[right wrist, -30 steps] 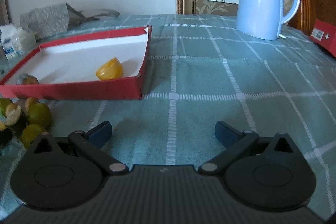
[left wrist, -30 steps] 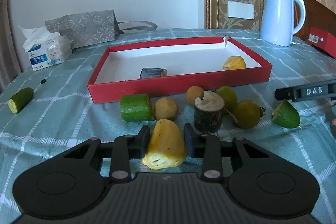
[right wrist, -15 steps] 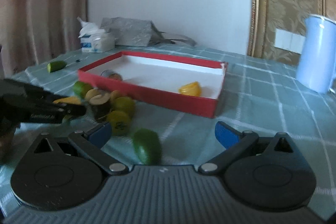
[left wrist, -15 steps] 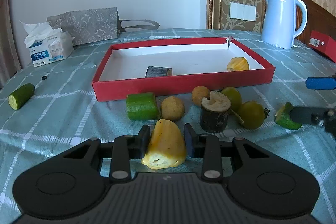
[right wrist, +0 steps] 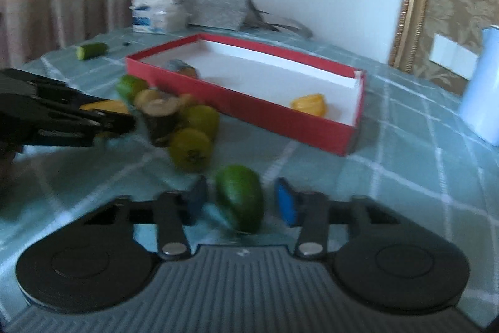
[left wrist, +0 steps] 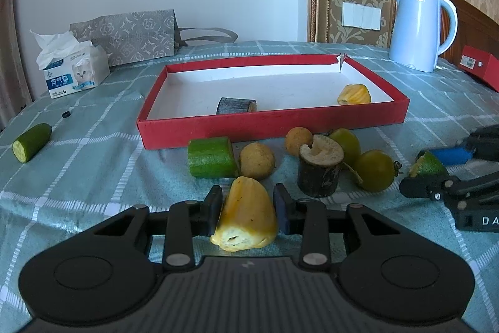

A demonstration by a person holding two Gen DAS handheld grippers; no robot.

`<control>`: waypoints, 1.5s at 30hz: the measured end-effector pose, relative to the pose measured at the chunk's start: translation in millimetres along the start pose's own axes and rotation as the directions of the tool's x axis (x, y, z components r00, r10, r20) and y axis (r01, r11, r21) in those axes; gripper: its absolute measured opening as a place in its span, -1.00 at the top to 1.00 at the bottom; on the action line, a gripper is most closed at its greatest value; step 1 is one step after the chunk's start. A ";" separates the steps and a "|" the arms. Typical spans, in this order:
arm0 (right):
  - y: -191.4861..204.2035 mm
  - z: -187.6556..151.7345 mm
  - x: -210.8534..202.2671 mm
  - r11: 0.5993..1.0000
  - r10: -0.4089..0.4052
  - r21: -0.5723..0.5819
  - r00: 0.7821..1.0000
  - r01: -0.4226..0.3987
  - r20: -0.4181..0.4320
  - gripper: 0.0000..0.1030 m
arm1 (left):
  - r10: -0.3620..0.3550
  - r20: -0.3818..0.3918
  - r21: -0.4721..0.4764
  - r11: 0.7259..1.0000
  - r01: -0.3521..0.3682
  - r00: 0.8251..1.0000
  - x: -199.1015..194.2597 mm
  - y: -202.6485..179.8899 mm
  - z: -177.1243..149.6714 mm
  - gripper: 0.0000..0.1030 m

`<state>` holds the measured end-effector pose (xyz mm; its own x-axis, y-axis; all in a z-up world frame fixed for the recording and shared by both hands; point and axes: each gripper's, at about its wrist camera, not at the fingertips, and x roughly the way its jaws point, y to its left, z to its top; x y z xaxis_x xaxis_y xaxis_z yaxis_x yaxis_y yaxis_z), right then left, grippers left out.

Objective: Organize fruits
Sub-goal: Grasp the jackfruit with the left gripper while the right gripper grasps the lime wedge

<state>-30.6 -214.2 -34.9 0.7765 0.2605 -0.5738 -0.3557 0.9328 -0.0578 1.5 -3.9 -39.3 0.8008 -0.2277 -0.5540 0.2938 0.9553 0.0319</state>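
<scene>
Jaws of the left gripper press both sides of a yellow fruit wedge, cut end toward the camera, low over the checked tablecloth. Jaws of the right gripper stand apart on either side of a green fruit piece lying on the cloth; a gap shows at each side, though the view is blurred. Just beyond the wedge lie a green cucumber section, a brown round fruit, a second smaller brown fruit, an upright bark-covered stub and two green round fruits, clustered close together in front of the red tray. Inside the tray rest a grey cylindrical piece near the front wall and a yellow fruit piece toward the right end. A cucumber end lies well apart at far left. Behind stand a tissue pack, a grey paper bag, and at right a pale blue kettle.
</scene>
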 end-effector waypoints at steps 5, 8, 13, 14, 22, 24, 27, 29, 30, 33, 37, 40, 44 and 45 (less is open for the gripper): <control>-4.9 0.2 -1.1 0.998 0.003 0.061 1.000 -0.003 0.008 0.40 | -0.001 0.001 -0.002 1.000 0.001 1.000 -0.2 0.1 0.3 0.32; -15.3 3.1 -3.4 0.992 -0.024 0.128 0.999 0.018 0.048 0.40 | -0.010 0.002 -0.012 1.000 0.010 1.000 -0.5 2.1 0.6 0.33; -20.7 12.2 6.9 0.970 -0.175 0.179 0.984 0.165 0.041 0.39 | -0.024 0.012 -0.039 0.999 0.025 1.000 -2.4 6.6 0.0 0.34; -22.1 13.2 10.8 0.967 -0.184 0.187 0.982 0.175 0.030 0.39 | -0.026 0.014 -0.039 0.999 0.027 1.000 -3.1 7.3 -0.1 0.34; -29.9 10.9 13.8 0.952 -0.205 0.235 0.979 0.196 0.014 0.39 | -0.014 0.049 -0.066 0.998 0.018 0.999 -9.1 12.4 -0.4 0.34; -31.4 10.7 14.7 0.951 -0.199 0.244 0.980 0.190 0.013 0.39 | -0.001 0.042 -0.047 0.999 0.003 0.999 -8.6 11.2 -0.1 0.34; -32.9 10.9 15.8 0.949 -0.200 0.252 0.980 0.192 0.007 0.39 | 0.014 0.035 -0.038 0.999 -0.012 0.999 -7.9 12.8 3.0 0.34; -33.8 11.3 18.4 0.949 -0.195 0.253 0.981 0.190 -0.007 0.39 | 0.014 0.041 -0.047 0.999 -0.012 0.999 -9.5 16.5 8.9 0.34; -34.1 11.3 18.8 0.948 -0.195 0.254 0.981 0.191 -0.010 0.39 | 0.014 0.049 -0.045 0.999 -0.012 0.999 -10.9 18.1 13.4 0.34; -33.9 10.9 20.1 0.948 -0.194 0.254 0.981 0.192 -0.018 0.39 | 0.021 0.090 -0.034 0.999 -0.018 0.996 -15.1 23.2 30.6 0.34; -32.2 11.3 20.8 0.949 -0.198 0.245 0.980 0.198 -0.022 0.38 | 0.050 0.135 -0.032 0.998 -0.046 0.990 -6.8 31.1 60.4 0.34; -31.7 11.5 20.9 0.949 -0.200 0.244 0.980 0.199 -0.024 0.38 | 0.071 0.139 -0.042 0.997 -0.066 0.988 16.0 37.9 80.3 0.34; -31.8 11.4 20.6 0.949 -0.198 0.245 0.980 0.198 -0.025 0.38 | 0.095 0.095 -0.077 0.993 -0.088 0.991 53.0 49.3 94.4 0.34; -31.5 11.5 20.7 0.949 -0.199 0.245 0.980 0.199 -0.025 0.37 | 0.099 0.083 -0.078 0.993 -0.093 0.992 61.7 50.9 96.9 0.34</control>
<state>2.7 -235.4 -35.5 0.8185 0.0638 -0.5709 -0.0556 0.9979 0.0318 116.4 12.5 8.8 0.8665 -0.1469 -0.4771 0.1769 0.9840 0.0184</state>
